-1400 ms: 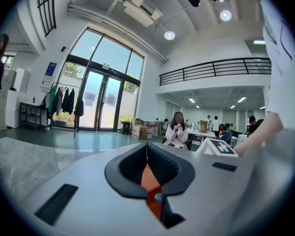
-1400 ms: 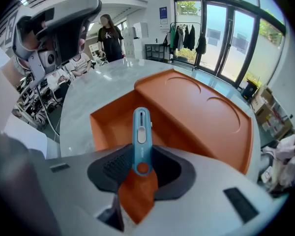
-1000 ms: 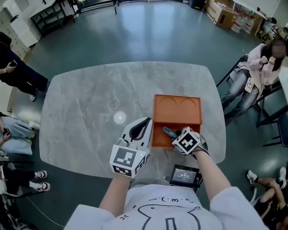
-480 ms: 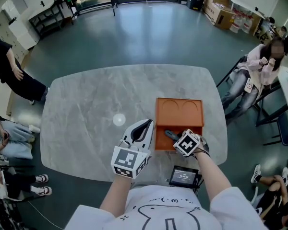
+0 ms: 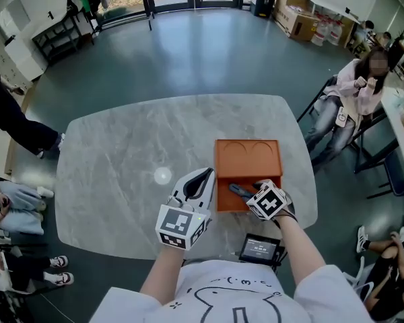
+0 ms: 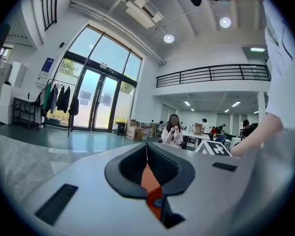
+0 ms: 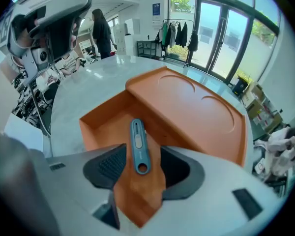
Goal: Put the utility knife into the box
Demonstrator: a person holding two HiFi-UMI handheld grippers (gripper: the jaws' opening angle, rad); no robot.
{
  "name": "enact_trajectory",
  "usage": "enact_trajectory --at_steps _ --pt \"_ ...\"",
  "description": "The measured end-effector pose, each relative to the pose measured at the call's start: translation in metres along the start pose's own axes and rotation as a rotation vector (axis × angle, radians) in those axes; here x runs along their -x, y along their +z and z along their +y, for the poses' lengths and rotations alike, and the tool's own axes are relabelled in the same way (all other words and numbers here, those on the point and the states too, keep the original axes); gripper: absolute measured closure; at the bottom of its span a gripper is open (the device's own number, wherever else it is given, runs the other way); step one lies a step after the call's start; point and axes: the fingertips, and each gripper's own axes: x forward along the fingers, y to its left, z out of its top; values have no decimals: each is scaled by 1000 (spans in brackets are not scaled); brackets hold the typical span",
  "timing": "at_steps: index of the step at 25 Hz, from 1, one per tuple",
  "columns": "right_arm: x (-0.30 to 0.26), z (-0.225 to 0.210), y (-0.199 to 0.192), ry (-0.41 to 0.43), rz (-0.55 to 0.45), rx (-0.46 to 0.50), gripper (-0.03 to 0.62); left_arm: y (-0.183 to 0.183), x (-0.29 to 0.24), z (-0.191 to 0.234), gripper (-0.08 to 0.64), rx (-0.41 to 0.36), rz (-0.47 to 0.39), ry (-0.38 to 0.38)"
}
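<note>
The orange box (image 5: 249, 160) sits on the marble table, right of centre. A blue-grey utility knife (image 5: 241, 191) lies in its near open compartment. My right gripper (image 5: 250, 192) hovers over that compartment; its jaws are opening. In the right gripper view the knife (image 7: 137, 144) lies on the box floor (image 7: 105, 124) between the spread pads of the right gripper (image 7: 140, 161), touching neither. My left gripper (image 5: 200, 175) rests just left of the box, its jaws shut and empty, and the left gripper view shows the left gripper (image 6: 146, 149) with its pads meeting.
A small screen device (image 5: 258, 247) lies at the table's near edge beside my right arm. The grey marble table (image 5: 121, 160) stretches left and back. A seated person (image 5: 353, 89) and chairs are off the right side; other people sit at the left edge.
The right gripper has stayed over the box's near compartment with the knife at its tip. The left gripper has not moved. A standing person at the far left has walked mostly out of view.
</note>
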Motion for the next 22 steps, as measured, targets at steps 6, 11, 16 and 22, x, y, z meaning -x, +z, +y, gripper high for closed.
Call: enact_trajectory --at_steps 6,11,16,22 --pt "34 -3 17 -27 -161 -70 379 0 3 -13 545 -13 -14 -3" --pt "76 1 28 -38 -312 -115 380 2 12 -29 545 -30 -25 14" --pt "120 11 31 -49 -448 -158 387 8 25 -43 545 -41 -36 38" --pt "159 26 17 -66 -590 -211 444 14 40 -64 545 -58 -59 60"
